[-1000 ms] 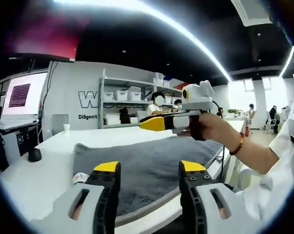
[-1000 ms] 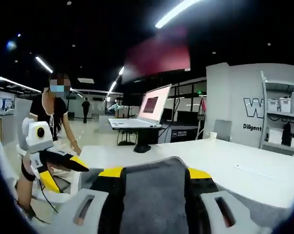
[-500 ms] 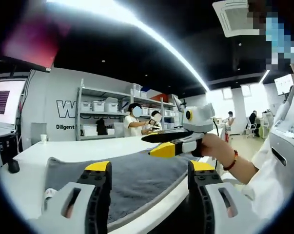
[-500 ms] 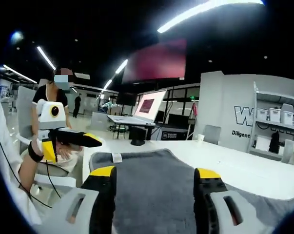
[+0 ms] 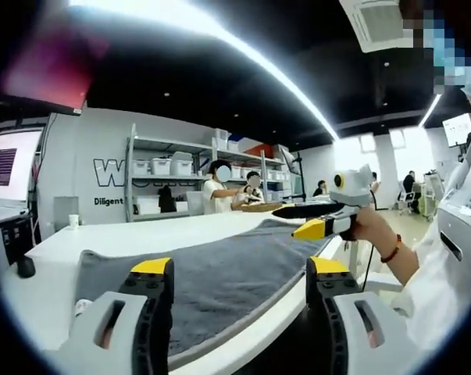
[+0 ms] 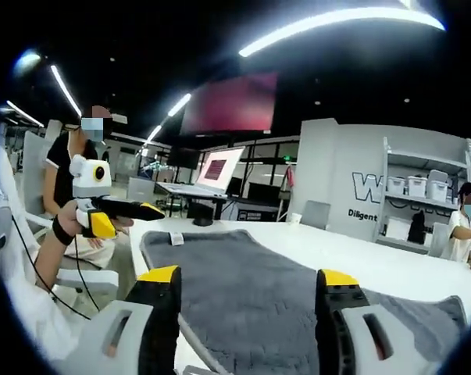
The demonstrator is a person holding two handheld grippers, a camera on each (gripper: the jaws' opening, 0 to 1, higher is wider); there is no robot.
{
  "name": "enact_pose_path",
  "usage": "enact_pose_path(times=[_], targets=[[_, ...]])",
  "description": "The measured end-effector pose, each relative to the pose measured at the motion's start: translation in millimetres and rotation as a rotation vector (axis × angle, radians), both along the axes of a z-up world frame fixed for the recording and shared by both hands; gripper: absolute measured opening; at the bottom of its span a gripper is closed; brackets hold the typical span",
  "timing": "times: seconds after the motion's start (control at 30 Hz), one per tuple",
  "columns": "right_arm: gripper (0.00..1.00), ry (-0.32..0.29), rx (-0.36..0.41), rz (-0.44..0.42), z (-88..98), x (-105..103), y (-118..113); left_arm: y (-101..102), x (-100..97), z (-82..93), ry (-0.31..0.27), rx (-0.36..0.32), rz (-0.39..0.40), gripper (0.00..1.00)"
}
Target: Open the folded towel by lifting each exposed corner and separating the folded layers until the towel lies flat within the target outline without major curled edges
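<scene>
Towel [image 5: 219,269] [image 6: 266,293]: grey, plush, spread flat on the white table [image 5: 141,230] [image 6: 391,269], reaching close to the table's near edge. Small white tag [image 6: 176,238] at one far corner of the towel, seen in the right gripper view.

Left gripper [image 5: 239,273] raised above the towel's near edge, not touching it, yellow-tipped black jaws spread wide with nothing between them. Right gripper [image 6: 251,281] likewise lifted over the towel, jaws parted and empty, grey pile showing through the gap.

In the left gripper view, right gripper [image 5: 309,223] off the towel's far right corner, held level in a hand [image 5: 372,226] with a red bead bracelet at the wrist. In the right gripper view, left gripper [image 6: 133,215] beyond the towel's tagged corner, clear of the cloth, gripped in a hand [image 6: 79,226] with a dark wrist strap.
</scene>
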State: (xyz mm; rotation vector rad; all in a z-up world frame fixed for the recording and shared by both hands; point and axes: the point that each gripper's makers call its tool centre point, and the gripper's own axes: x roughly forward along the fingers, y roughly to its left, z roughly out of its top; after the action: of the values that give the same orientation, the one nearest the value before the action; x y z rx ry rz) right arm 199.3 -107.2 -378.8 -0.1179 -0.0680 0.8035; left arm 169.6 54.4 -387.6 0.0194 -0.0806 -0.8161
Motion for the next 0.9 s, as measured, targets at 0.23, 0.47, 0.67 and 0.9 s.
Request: enact_pose_path(times=[0.23,0.47,0.67,0.9], targets=[[0.7,0.042,0.017,-0.01,-15.2,-6.8,-6.8,-0.2,0.1,-3.2,0.009,-0.002,-0.012,0.67],[0.7,0.042,-0.015,-0.015,-21.6,-6.5,-7.5,0.3,-0.7,-2.5,0.009,-0.001,-0.009,0.67],[0.71,0.037,-0.004,0.004,-20.3,-9.9,-6.4,-0.9,-1.8,-2.2,0.005,0.008,-0.003,0.67],[0.72,0.033,-0.012,0.014,-20.5,-12.3,-4.1,-5.9,-3.8,-2.7,0.004,0.012,-0.016,0.67]])
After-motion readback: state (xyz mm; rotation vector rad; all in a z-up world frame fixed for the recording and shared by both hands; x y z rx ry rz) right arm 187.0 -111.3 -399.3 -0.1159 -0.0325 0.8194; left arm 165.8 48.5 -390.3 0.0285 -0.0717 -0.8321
